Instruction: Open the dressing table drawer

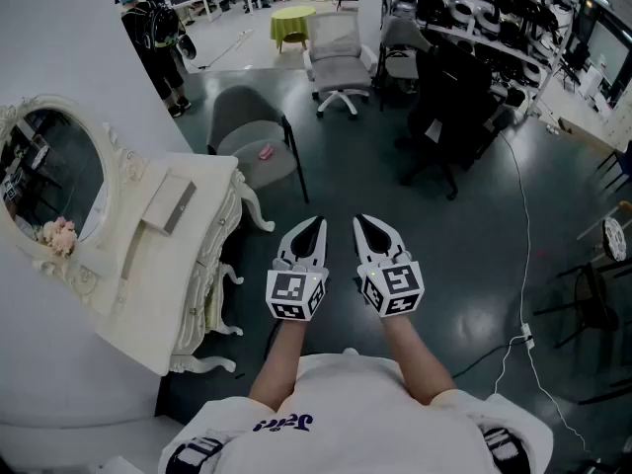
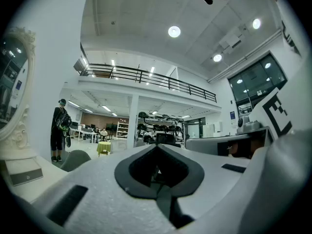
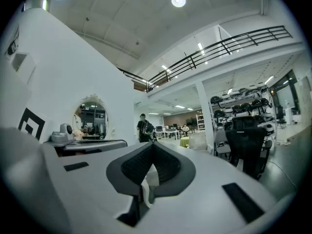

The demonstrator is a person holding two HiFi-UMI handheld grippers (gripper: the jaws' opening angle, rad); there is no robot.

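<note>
Dressing table (image 1: 148, 265), white, at left of the head view, oval mirror (image 1: 54, 181) on its far-left edge. Drawer front (image 1: 210, 265) faces right, too foreshortened to tell if closed. Grey chair (image 1: 252, 141) just above it. Centre frame: left tongs (image 1: 316, 225) closed, empty, level. Right tongs (image 1: 363, 223) beside them, likewise closed, empty, well apart from the table.

Dim, bluish indoor light. Round ceiling lamps (image 2: 174, 31) flare at 12 o'clock in both gripper views. Dark floor (image 1: 474, 265) carries faint sheen. Fisheye bending, black rims at edges. Close-up shell of left gripper (image 2: 157, 146) soft.
</note>
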